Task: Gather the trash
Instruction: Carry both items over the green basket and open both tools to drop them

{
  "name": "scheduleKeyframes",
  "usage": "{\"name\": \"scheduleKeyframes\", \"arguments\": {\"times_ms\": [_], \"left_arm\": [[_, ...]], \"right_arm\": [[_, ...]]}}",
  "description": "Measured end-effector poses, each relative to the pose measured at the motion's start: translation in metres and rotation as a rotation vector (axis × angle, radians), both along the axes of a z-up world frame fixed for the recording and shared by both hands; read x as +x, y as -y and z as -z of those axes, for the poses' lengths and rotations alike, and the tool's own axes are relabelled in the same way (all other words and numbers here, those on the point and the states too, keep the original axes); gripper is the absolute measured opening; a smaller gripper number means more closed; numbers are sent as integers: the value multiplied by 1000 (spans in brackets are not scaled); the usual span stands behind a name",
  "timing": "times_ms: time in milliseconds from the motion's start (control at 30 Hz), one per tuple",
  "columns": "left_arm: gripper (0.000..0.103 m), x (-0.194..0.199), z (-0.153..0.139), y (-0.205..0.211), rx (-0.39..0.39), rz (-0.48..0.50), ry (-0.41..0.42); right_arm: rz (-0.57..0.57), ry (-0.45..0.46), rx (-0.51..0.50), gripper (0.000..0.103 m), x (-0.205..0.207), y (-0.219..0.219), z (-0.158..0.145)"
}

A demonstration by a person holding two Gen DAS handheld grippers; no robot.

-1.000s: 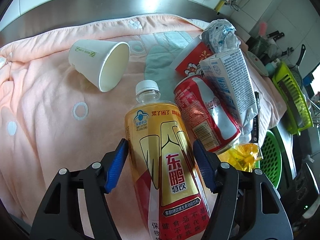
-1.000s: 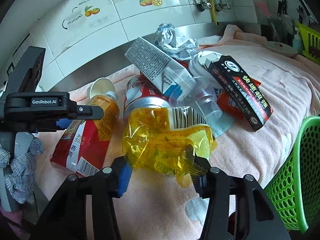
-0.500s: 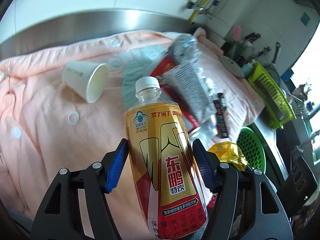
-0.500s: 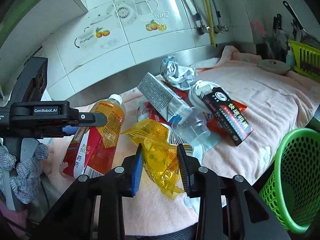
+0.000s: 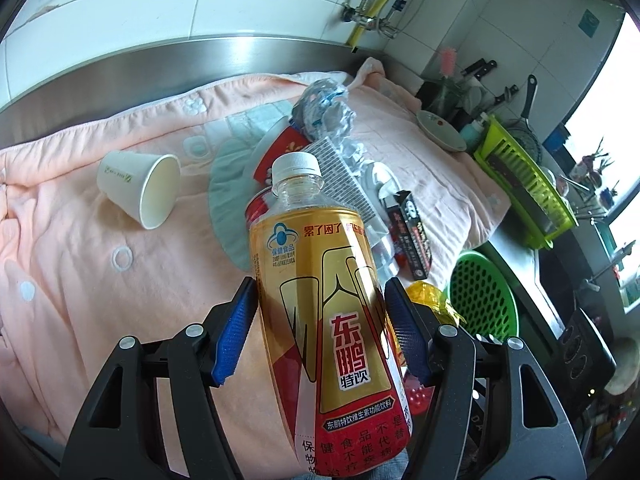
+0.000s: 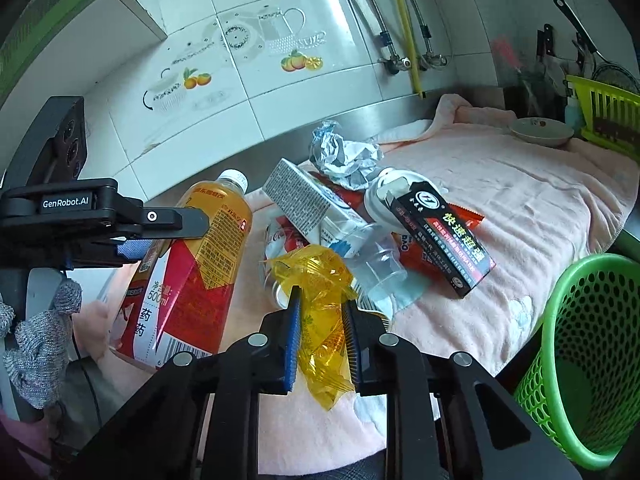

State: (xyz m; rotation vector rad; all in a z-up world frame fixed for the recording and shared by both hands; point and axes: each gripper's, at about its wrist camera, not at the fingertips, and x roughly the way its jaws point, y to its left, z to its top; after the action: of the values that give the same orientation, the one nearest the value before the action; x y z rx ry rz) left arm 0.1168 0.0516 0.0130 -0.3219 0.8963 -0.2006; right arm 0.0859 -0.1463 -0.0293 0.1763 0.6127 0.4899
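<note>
On a kitchen counter draped with a pink towel (image 5: 80,264), the left gripper (image 5: 320,332) clamps a bottle (image 5: 324,320) mid-body, lifted; it looks light, stiff, slick. The right gripper (image 6: 322,336) pinches a crinkly yellow wrapper (image 6: 320,300), limp, near the green basket (image 6: 592,356).

There are two grippers (image 5: 320,320) (image 6: 320,320), one gold drink bottle (image 5: 328,312), one yellow wrapper (image 6: 320,312) and one green basket (image 6: 580,352). On the pink towel (image 5: 80,248) lie one paper cup (image 5: 140,188), one red can (image 6: 282,240), one carton (image 6: 304,200), one clear plastic cup (image 6: 376,264), one black box (image 6: 440,236) and one ball of crumpled foil (image 6: 344,156). Farther back sit one small dish (image 6: 540,130) and one green rack (image 5: 524,188)
</note>
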Motion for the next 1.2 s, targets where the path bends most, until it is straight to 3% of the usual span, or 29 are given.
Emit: {"name": "scheduleKeyframes", "arguments": {"times_ms": [300, 600, 933, 1133, 1200], "left_arm": [[60, 6, -16, 29, 8, 62, 28], [59, 27, -26, 100, -34, 213, 39], [59, 59, -9, 224, -49, 428, 21], [59, 76, 19, 281, -39, 491, -24], [59, 81, 30, 295, -49, 512, -49]], "right_arm": [[76, 43, 6, 18, -2, 30, -19], [273, 73, -47, 18, -9, 110, -32], [503, -53, -121, 18, -13, 216, 14], [563, -118, -129, 20, -16, 245, 41], [576, -129, -117, 24, -18, 252, 45]]}}
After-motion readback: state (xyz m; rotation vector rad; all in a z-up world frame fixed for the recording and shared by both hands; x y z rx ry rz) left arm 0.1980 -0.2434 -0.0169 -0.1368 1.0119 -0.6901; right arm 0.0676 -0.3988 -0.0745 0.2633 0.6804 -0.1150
